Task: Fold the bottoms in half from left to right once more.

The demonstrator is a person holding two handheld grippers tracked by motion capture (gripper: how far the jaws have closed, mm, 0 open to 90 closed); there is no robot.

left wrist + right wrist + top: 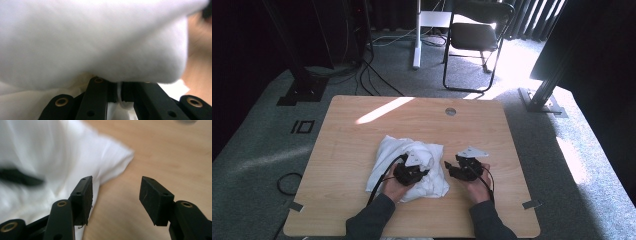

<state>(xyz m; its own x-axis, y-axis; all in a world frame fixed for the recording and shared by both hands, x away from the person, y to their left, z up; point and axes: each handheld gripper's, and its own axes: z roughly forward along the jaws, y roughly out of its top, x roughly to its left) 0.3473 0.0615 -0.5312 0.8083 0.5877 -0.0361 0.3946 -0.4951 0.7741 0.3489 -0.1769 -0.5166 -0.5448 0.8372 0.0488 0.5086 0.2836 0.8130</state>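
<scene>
White cloth (412,167), soft, light and limp, lies crumpled mid-desk (362,130). My left tongs (424,172) are clamped on a fold of it; my right tongs (115,197) stand apart, empty, just beside its corner. Grip edges or corners; bulk will sag.

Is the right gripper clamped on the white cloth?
No, the right gripper is open over bare table, with the white cloth beside one jaw.
</scene>
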